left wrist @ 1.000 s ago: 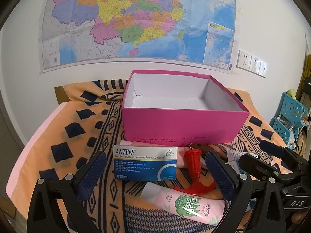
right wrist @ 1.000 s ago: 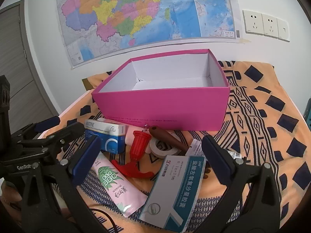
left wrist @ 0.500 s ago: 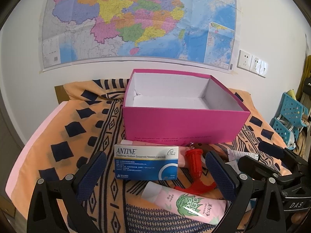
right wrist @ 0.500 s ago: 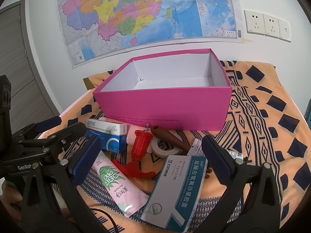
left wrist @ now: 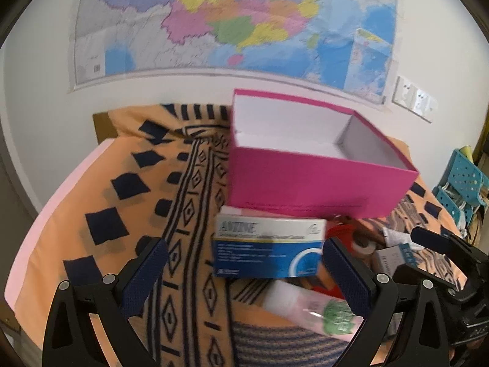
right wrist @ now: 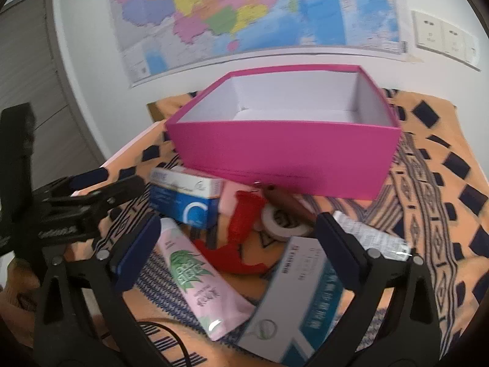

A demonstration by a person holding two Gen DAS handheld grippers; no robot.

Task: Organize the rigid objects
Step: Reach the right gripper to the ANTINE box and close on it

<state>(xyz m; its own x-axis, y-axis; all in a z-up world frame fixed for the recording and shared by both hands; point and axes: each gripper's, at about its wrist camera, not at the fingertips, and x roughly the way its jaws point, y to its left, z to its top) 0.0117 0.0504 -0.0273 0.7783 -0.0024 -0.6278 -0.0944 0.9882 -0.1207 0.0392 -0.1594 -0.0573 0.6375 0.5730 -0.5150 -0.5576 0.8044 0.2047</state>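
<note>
An open pink box (left wrist: 318, 180) (right wrist: 284, 150), empty, stands on the patterned cloth. In front of it lie a blue-white ANTINE carton (left wrist: 269, 250) (right wrist: 186, 198), a pink tube (left wrist: 308, 309) (right wrist: 198, 278), a red plastic piece (right wrist: 241, 232), a tape roll (right wrist: 281, 223), a brown handle (right wrist: 287, 202) and a teal-white carton (right wrist: 299, 302). My left gripper (left wrist: 244, 272) is open, its jaws low on either side of the ANTINE carton. My right gripper (right wrist: 235, 250) is open over the red piece and the tube.
The orange and navy cloth (left wrist: 137, 202) covers a table against a white wall with a map (left wrist: 232, 21). Blue baskets (left wrist: 461, 189) stand to the right. A grey door (right wrist: 30, 98) is at the left. Wall sockets (right wrist: 443, 36) sit above the table.
Both grippers have moved forward and lower toward the objects. The left view has swung left, so the ANTINE carton sits closer between its jaws. Nothing was grasped.
</note>
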